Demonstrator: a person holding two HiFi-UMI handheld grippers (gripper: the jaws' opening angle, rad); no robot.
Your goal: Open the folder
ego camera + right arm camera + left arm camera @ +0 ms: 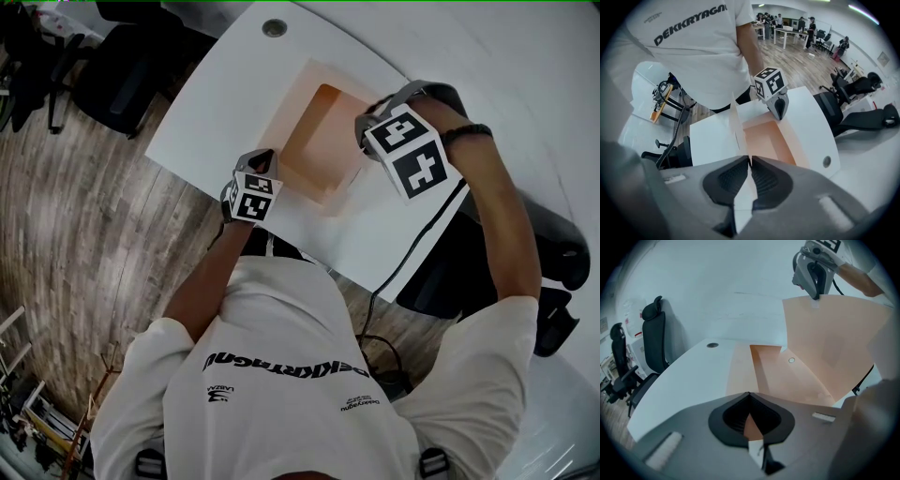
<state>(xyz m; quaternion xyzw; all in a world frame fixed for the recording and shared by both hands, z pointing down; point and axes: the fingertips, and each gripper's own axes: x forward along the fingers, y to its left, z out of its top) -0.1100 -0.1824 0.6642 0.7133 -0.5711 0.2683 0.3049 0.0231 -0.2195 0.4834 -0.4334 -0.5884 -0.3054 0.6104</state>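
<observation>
White printed T-shirt (281, 375) fills six o'clock. A round grey grommet (274, 27) sits at twelve. The peach paper folder (323, 141) lies mid-desk, its raised cover pinched tight in the right tongs (750, 160). The left tongs (749, 397) clamp the bottom leaf's near corner. White curved desk (216, 103), black office chairs (131, 70) at eleven, wood-plank floor (84, 234).

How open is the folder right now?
Partly open: the folder has its cover held lifted by the right gripper; the left gripper pinches the lower sheet.

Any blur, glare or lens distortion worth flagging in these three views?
Head view: sharp, white table washed out. Left gripper view: heavy fisheye, hazy, raised folder cover pale. Right gripper view: fisheye, dark corners, near fingers soft.
</observation>
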